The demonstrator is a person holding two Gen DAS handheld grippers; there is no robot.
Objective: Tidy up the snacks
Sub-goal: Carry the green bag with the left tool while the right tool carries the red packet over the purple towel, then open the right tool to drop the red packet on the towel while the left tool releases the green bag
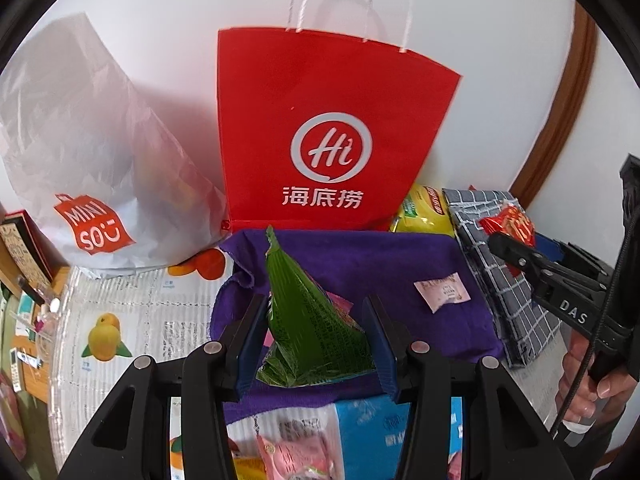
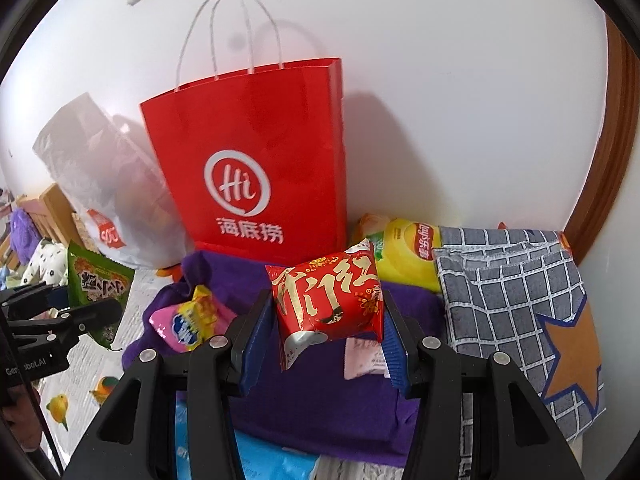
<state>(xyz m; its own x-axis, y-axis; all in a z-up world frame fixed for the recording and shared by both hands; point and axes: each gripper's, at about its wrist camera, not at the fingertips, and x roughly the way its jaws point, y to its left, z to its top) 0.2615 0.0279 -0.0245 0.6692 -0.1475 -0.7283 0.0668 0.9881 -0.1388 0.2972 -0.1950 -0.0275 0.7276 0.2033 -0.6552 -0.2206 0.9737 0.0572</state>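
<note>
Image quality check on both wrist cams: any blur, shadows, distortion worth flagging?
Left wrist view: heavy fisheye bend on the door frame, black vignette at the corners; the red bag is sharp, while the packets at the bottom edge are blurred. Right wrist view: same curvature; soft bag-handle shadows on the wall; the red packet in the right tongs is crisp, with slight foil glare.
</note>
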